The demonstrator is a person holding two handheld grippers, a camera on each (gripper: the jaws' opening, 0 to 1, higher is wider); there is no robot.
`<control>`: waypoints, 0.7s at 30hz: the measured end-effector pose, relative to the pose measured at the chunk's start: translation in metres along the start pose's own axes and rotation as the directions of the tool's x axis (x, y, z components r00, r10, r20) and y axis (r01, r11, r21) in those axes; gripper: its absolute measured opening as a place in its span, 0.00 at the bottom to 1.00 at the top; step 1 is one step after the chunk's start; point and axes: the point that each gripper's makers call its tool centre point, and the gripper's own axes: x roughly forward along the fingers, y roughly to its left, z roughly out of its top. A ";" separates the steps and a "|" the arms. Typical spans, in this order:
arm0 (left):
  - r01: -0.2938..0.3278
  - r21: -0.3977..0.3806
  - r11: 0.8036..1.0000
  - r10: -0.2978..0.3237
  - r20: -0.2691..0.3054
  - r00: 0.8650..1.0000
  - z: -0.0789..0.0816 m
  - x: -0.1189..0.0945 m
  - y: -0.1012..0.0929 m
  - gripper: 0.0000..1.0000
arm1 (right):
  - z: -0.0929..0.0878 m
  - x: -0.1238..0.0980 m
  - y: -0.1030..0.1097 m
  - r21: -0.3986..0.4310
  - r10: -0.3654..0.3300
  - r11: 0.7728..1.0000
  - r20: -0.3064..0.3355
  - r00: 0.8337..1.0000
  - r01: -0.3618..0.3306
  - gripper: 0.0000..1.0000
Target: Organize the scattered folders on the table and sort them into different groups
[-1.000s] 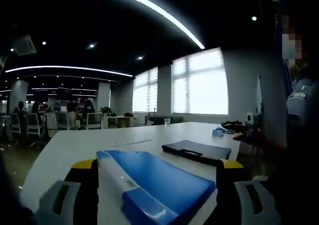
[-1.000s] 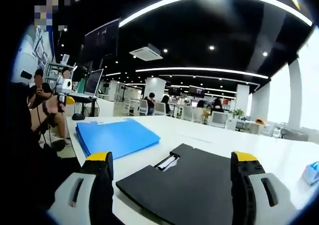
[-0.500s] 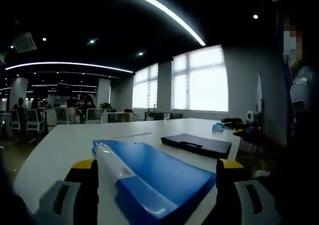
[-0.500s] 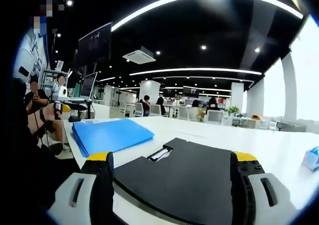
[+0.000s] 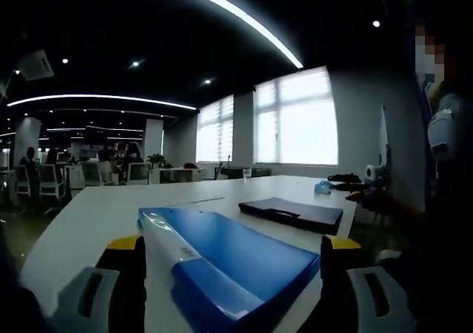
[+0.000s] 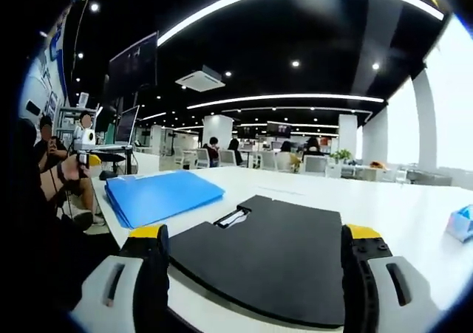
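Your left gripper [image 5: 230, 274] stands with jaws spread wide, a glossy blue plastic folder [image 5: 229, 263] lying flat between them on the white table [image 5: 96, 215]. Further right lies a flat black folder [image 5: 292, 213]. Your right gripper [image 6: 251, 270] likewise gapes, astride that black folder [image 6: 270, 255], the blue one [image 6: 159, 195] far left.

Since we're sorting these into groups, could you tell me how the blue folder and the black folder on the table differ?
The blue folder is glossy bright blue, while the black folder is matte black. The blue folder has a white label strip along its spine; the black folder carries a small clip on its cover. The blue folder looks thicker, the black folder thinner. Both lie flat and closed on the white table.
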 end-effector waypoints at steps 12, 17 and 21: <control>-0.009 0.008 1.000 0.009 0.006 1.000 0.004 -0.003 0.000 0.99 | -0.004 0.004 0.012 -0.026 0.030 0.999 -0.050 0.998 -0.031 0.96; -0.011 0.009 1.000 0.011 0.011 1.000 0.006 -0.004 0.000 0.99 | -0.008 0.006 0.016 -0.042 0.033 0.998 -0.083 0.996 -0.037 0.96; -0.013 0.010 1.000 0.013 0.006 1.000 0.005 -0.005 0.000 0.99 | -0.013 0.007 0.016 -0.054 0.030 0.998 -0.106 0.994 -0.036 0.96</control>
